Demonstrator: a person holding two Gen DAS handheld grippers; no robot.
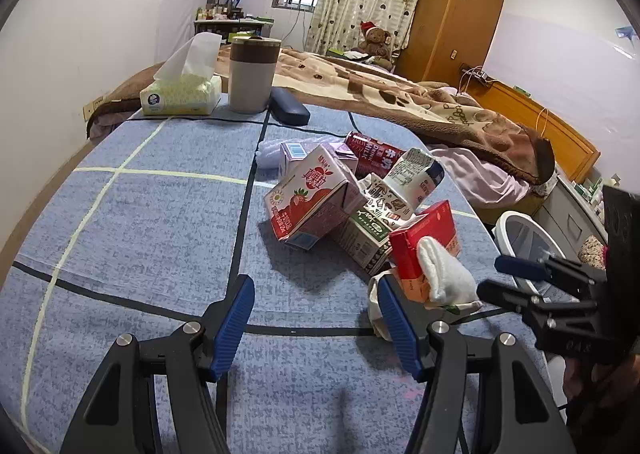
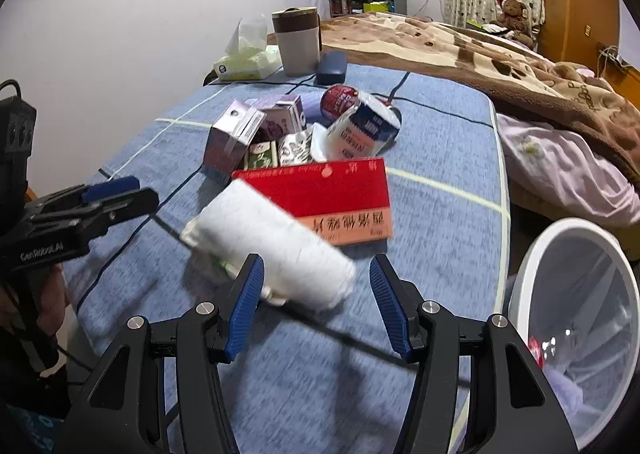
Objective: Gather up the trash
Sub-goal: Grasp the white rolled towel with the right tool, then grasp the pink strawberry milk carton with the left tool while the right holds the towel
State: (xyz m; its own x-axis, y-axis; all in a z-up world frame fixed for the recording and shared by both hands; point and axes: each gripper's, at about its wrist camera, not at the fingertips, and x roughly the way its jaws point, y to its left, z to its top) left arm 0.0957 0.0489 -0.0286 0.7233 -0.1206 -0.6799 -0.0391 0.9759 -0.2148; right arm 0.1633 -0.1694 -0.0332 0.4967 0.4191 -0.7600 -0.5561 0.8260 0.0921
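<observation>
Trash (image 1: 320, 202), a heap of cartons, lies near the counter's (image 1: 140, 214) right edge above a white bin (image 2: 576, 318), as both claws, left (image 1: 316, 330) and right (image 2: 316, 306), hang open and empty, the right apparently nearing a white roll (image 2: 272, 250) to grasp next.

A: What's in the pile?
B: Cartons heaped mid-frame: a strawberry milk carton (image 1: 310, 200) tilted on its edge, a red can (image 1: 372, 152) lying behind it, a red box (image 2: 320, 198) nearest.
A: And the white roll (image 2: 272, 242)?
B: Lies diagonally against that box. White bin (image 2: 576, 318) sits lower right.
</observation>
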